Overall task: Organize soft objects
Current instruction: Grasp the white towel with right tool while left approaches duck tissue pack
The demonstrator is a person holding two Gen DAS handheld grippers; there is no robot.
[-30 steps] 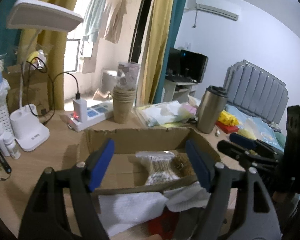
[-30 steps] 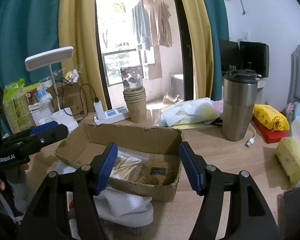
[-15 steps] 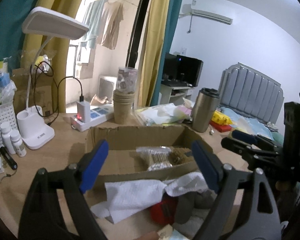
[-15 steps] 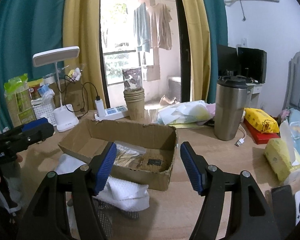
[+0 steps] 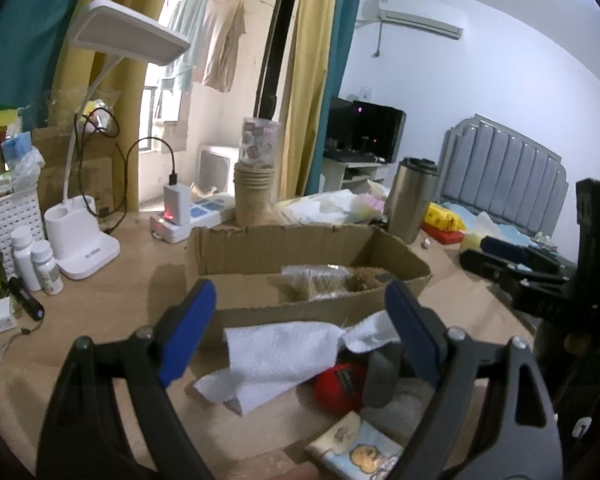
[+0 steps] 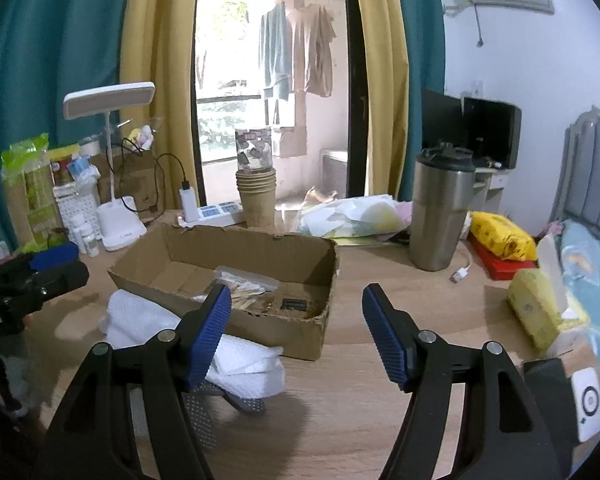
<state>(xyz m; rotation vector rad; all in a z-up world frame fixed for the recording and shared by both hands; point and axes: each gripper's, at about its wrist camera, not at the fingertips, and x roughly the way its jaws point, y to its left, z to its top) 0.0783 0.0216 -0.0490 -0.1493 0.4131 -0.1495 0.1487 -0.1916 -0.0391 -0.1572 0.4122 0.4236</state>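
Observation:
An open cardboard box [image 5: 300, 252] [image 6: 236, 256] sits mid-table and holds a clear packet [image 6: 244, 284] and a brown fuzzy item [image 5: 366, 278]. In front of it lie a white towel [image 5: 276, 350] [image 6: 140, 316], a red soft item [image 5: 340, 380], a grey piece [image 5: 380, 372] and a cartoon-print cloth [image 5: 360, 452]. My left gripper [image 5: 300, 332] is open and empty, above the towel. My right gripper [image 6: 296, 328] is open and empty, near the box's right front corner. Each gripper shows from the side in the other's view: the right one [image 5: 512, 268] and the left one [image 6: 36, 272].
A white desk lamp [image 5: 84, 236], small bottles [image 5: 36, 264], a power strip [image 5: 192, 220] and stacked paper cups [image 5: 254, 196] stand behind the box. A steel tumbler [image 6: 440, 212], yellow packs [image 6: 500, 236] and a tissue pack [image 6: 536, 308] are at right.
Both grippers have pulled back and up from the box. More of the towel, the red item and the printed cloth now show in the left wrist view.

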